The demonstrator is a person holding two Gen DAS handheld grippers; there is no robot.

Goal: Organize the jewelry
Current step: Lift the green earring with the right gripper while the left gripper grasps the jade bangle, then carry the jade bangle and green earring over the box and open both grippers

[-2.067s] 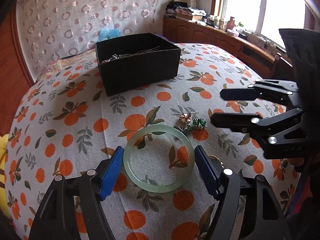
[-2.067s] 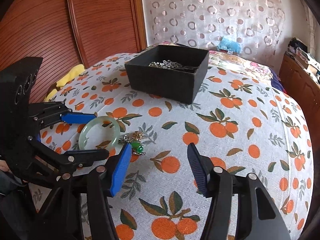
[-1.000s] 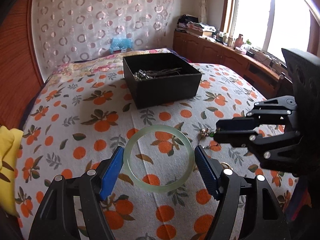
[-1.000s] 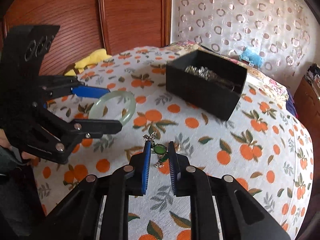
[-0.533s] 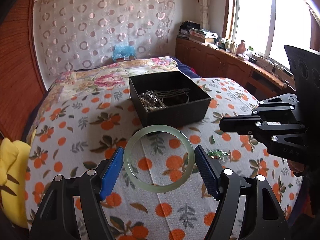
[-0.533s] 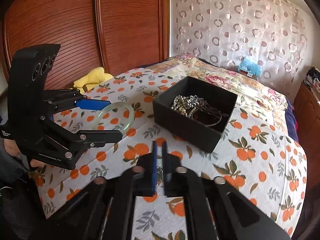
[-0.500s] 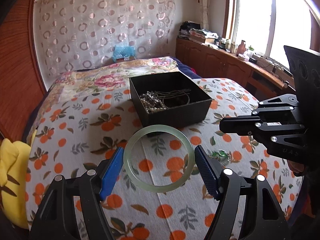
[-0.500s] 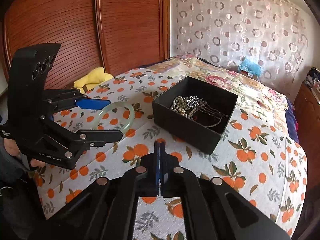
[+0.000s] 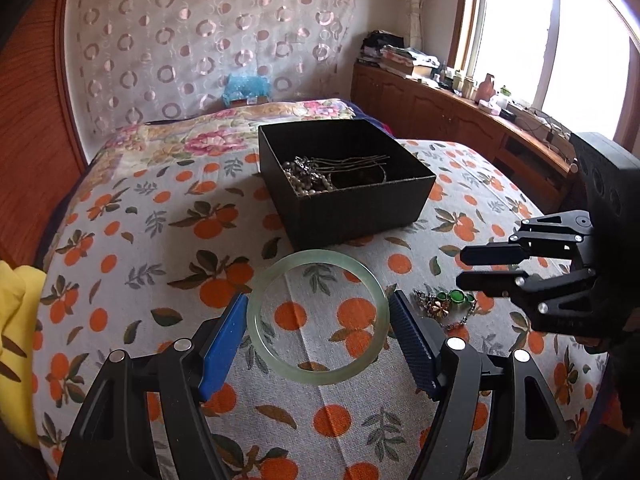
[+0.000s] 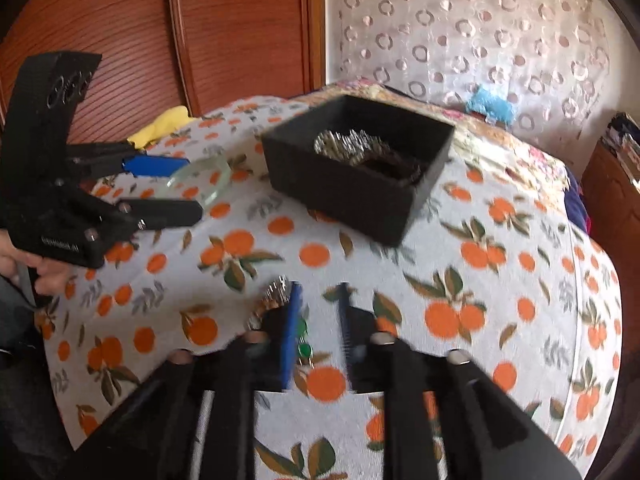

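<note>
Left gripper clamped across jade bangle, box ahead. Right gripper opening over green-stone chain; snagging or misgrip likely.

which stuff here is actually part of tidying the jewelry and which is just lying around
Part of the job:
- jade bangle, held in the left gripper
- green-stone chain piece on the bedspread; the right gripper is opening, nothing gripped
- black box with pearls and chains inside

Just lying about:
- yellow cloth
- blue object by the curtain
- clutter on the window cabinet
</note>
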